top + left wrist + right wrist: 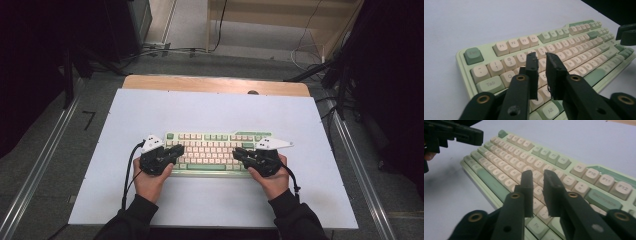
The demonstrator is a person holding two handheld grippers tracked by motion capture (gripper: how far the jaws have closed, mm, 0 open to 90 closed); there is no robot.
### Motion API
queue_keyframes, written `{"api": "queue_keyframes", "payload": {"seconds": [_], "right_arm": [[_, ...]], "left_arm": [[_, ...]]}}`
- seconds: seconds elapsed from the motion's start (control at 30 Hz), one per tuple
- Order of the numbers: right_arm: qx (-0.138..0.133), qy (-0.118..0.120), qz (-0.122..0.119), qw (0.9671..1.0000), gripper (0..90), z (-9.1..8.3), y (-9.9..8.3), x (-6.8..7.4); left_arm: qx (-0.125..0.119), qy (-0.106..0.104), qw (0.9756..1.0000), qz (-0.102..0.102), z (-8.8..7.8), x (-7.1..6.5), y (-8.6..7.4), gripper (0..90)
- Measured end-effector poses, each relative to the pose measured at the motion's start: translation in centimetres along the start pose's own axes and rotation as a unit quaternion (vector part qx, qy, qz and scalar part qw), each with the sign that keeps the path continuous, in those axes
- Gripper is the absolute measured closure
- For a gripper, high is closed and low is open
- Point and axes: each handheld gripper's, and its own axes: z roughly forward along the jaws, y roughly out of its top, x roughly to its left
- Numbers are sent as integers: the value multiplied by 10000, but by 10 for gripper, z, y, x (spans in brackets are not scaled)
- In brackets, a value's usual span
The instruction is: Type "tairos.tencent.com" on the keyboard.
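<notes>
- The keyboard (212, 152) lies flat in the near middle of the white worktop (210, 107).
- The left tool (541, 61) hangs over its left keys, jaws slightly apart, gripping nothing.
- The right tool (537, 180) hangs over its right keys, jaws likewise parted and empty.
- Cables (165, 49) lie on the floor beyond the far edge.

A white surface (210, 112) is seen laid over a wooden top, whose bare far edge (215, 84) is left uncovered. A pale green keyboard (212, 150) with cream keys is set flat on it, near the middle. A small dark spot (253, 92), possibly a hole, is visible at the far edge.
</notes>
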Motion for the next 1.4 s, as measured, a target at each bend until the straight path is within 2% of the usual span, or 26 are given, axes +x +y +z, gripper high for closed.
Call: {"api": "queue_keyframes", "payload": {"seconds": [0.33,0.57,0.77,0.93,1.03,1.4], "right_arm": [[-97,-150,192,9997,535,-17,-8,-13],[-131,-278,328,9990,450,-29,-14,-19],[-207,-463,386,9980,393,-44,-19,-26],[-196,-580,423,9972,353,-52,-23,-30],[-159,-637,453,9968,352,-55,-26,-32],[-56,-752,471,9960,359,-65,-35,-37]], "left_arm": [[-208,113,9997,-88,-15,2,-1,562],[-269,209,9993,-139,-26,2,-2,482],[-268,184,9992,-250,-37,8,-6,457],[-334,260,9986,-328,-47,12,-10,438],[-395,371,9979,-365,-53,16,-12,427],[-394,498,9967,-496,-68,26,-21,424]]}}
